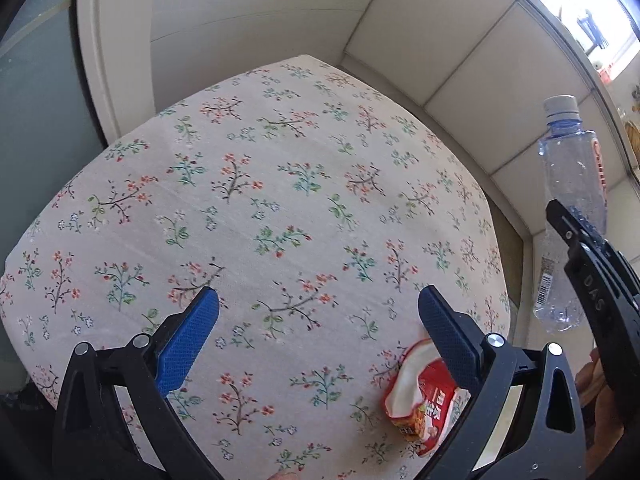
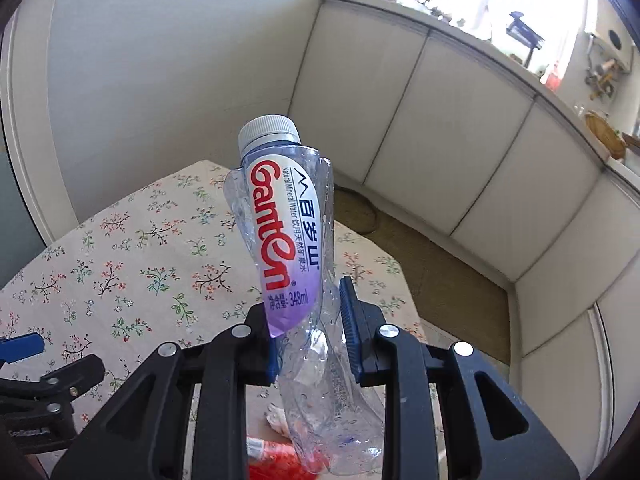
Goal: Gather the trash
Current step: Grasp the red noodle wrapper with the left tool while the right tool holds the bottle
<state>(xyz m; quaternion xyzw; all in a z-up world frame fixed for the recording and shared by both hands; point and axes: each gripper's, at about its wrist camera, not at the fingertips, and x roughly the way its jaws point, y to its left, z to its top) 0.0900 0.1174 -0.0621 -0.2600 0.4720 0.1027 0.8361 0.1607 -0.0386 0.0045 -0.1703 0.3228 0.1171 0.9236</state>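
Note:
My right gripper (image 2: 308, 316) is shut on an empty clear plastic water bottle (image 2: 286, 216) with a white cap and a red-lettered label, held upright in the air beside the table. The same bottle (image 1: 570, 184) shows at the right edge of the left wrist view, with the right gripper's black finger across it. My left gripper (image 1: 318, 312) is open and empty above the floral tablecloth (image 1: 280, 200). A crumpled red and white snack wrapper (image 1: 420, 396) lies on the cloth under its right finger (image 1: 448, 332). The wrapper shows as a red patch (image 2: 276, 460) in the right wrist view.
The table stands in a corner, with a white wall (image 1: 240, 0) behind and white cabinet doors (image 2: 480, 140) to the right. A brown mat (image 2: 424, 256) lies on the floor between table and cabinets. Small items sit on the bright sill (image 2: 600, 80).

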